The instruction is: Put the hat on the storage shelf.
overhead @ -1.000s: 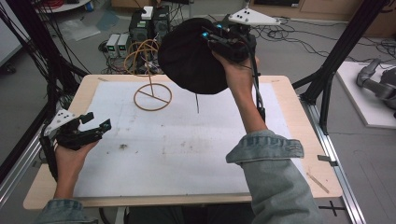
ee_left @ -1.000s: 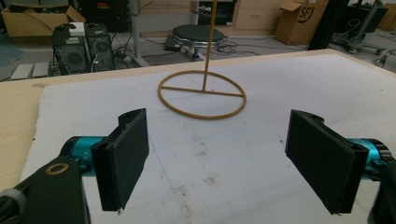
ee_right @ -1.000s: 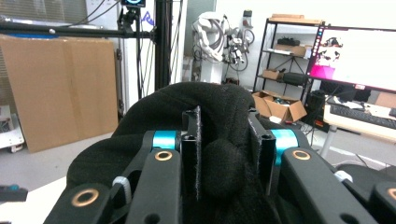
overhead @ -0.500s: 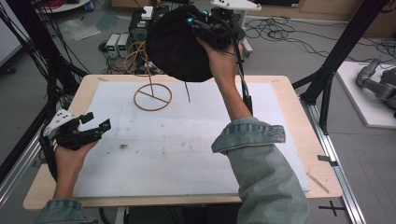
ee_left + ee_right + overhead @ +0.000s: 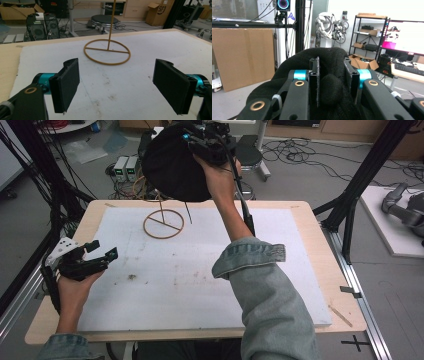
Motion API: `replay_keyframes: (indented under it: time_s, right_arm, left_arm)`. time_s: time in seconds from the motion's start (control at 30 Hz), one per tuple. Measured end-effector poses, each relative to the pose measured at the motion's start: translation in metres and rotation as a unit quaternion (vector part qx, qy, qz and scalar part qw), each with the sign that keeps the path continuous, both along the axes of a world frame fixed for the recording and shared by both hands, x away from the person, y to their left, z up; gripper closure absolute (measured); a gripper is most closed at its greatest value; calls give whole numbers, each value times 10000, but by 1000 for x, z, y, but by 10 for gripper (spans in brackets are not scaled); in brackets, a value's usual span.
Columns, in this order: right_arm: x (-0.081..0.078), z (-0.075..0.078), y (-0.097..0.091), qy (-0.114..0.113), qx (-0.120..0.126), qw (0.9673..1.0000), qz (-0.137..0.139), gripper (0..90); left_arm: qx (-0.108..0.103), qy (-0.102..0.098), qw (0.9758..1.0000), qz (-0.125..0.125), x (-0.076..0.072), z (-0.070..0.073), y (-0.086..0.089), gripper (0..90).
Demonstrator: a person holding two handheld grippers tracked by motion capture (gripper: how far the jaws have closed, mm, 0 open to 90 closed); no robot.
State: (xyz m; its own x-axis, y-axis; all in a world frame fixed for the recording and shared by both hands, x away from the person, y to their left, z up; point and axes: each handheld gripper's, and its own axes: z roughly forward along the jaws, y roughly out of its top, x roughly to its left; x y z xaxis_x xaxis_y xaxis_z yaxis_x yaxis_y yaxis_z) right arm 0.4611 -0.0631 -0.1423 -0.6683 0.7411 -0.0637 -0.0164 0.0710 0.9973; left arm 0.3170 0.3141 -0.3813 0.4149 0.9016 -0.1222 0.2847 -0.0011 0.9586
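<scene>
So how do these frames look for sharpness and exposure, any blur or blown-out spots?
High view: evenly lit and sharp, though the black hat shows no surface detail. Left gripper view: crisp on the wire stand, soft shadows on the white mat. Right gripper view: monitor and wall overexposed, hat fabric between the jaws slightly soft.

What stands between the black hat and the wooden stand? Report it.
Nothing visible. The right tongs hold the black hat up by the wooden stand, whose pole is bare; the open left tongs sit far aside.

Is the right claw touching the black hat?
Touching. The right gripper view shows the right claw pinching a fold of the black hat between its jaws.
</scene>
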Motion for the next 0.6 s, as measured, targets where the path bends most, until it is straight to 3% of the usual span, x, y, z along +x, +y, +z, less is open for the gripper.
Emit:
replay_keyframes:
  time_s: [0.23,0.6]
  right_arm:
    - [13,-6,16,94,-1,9999,48,725]
    - [31,-19,40,227,-219,9995,91,724]
  left_arm:
    - [-58,0,10000,7,-1,-1,3,218]
    - [-84,-12,10000,-6,-2,0,4,219]
